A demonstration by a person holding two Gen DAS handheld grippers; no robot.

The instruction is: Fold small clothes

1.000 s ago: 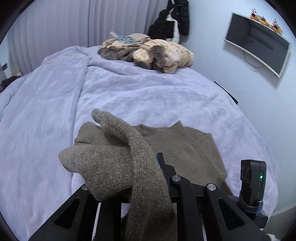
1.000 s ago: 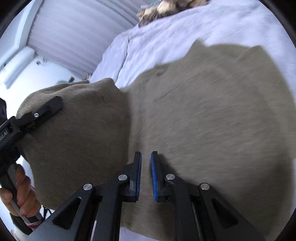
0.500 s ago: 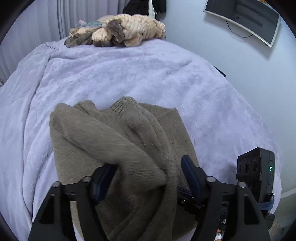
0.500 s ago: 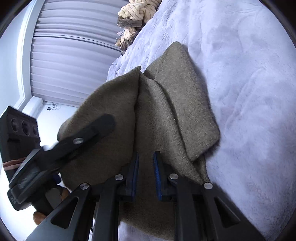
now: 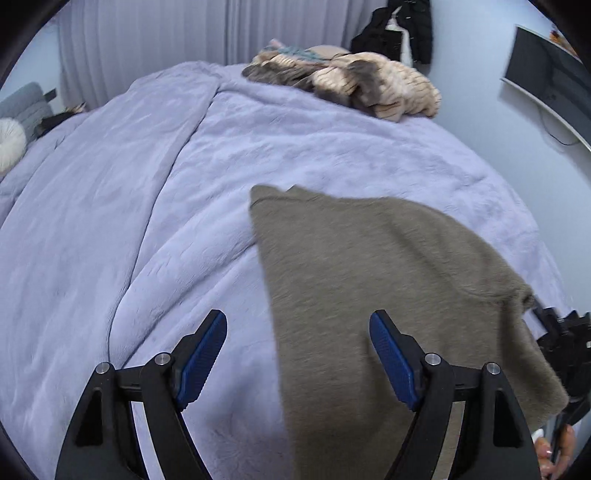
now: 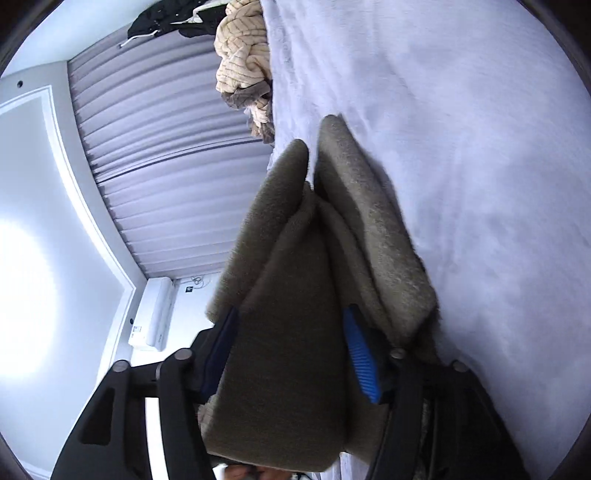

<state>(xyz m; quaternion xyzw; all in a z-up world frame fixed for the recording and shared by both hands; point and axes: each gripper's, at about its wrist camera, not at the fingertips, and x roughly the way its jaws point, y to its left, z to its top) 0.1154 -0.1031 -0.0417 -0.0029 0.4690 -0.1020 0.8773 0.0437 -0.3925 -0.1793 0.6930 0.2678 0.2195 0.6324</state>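
A brown knitted garment (image 5: 373, 295) lies folded on the lavender blanket (image 5: 147, 184) of a bed. My left gripper (image 5: 297, 350) is open and empty, hovering over the garment's left edge, with its right finger above the cloth. In the right wrist view the same garment (image 6: 295, 332) fills the space between my right gripper's (image 6: 291, 350) spread jaws, in thick folded layers. The blue pads (image 6: 360, 354) stand on either side of the bundle. The right gripper shows at the left wrist view's right edge (image 5: 561, 332).
A heap of cream and brown clothes (image 5: 354, 83) lies at the far end of the bed, also in the right wrist view (image 6: 243, 62). A dark jacket (image 5: 402, 26) hangs on the wall. A monitor (image 5: 546, 77) is mounted on the right wall.
My left gripper has let go of the garment, opened wide and drawn back left. My right gripper's jaws have spread from nearly closed to wide, with the folded cloth between them.
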